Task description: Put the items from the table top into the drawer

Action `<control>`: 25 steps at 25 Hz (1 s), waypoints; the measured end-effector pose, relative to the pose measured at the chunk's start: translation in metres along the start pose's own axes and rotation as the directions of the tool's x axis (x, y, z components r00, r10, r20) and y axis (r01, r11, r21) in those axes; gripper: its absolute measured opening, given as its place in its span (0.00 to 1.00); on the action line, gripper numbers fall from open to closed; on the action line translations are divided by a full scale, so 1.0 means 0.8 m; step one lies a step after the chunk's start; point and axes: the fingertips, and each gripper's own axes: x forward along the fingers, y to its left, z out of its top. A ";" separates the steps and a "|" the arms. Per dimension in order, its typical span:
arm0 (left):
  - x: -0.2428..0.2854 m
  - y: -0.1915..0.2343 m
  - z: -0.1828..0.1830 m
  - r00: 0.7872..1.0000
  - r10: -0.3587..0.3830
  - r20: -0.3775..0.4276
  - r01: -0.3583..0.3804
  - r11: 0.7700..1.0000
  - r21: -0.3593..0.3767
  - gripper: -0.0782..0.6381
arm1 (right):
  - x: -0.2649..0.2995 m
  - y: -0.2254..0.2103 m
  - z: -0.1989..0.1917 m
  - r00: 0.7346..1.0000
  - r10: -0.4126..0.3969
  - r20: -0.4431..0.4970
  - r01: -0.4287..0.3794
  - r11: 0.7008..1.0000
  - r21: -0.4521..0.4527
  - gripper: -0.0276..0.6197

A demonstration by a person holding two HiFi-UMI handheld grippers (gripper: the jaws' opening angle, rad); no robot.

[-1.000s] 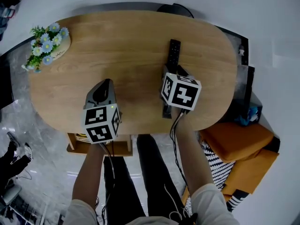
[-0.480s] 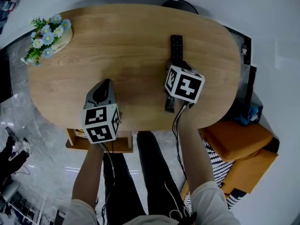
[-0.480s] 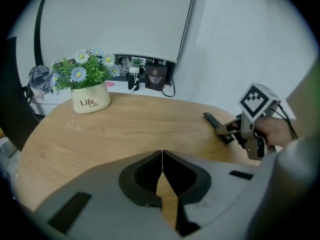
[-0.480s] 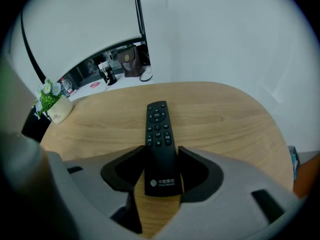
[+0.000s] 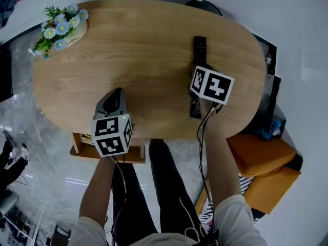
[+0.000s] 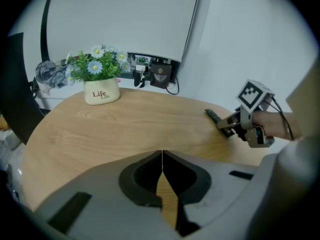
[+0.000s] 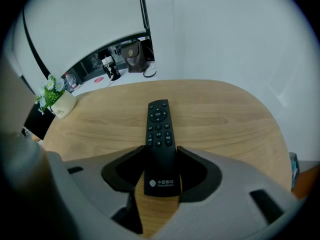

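A black remote control lies lengthwise between the jaws of my right gripper, which is shut on its lower half. In the head view the remote sticks out ahead of the right gripper over the right part of the oval wooden table. The left gripper view shows the remote held slightly off the tabletop. My left gripper hovers at the table's near edge, its jaws shut with nothing between them.
A white pot of flowers stands at the far left of the table. A wooden drawer or shelf shows below the near table edge under my left gripper. Orange cushions lie to the right.
My right gripper has moved to the right and slightly away, carrying the remote with it. The left gripper has stayed in place.
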 end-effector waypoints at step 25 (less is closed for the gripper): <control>-0.124 0.115 -0.086 0.993 0.107 0.041 -0.102 0.987 -0.125 0.12 | -0.081 0.202 -0.076 0.975 0.220 0.024 -0.214 0.965 -0.152 0.33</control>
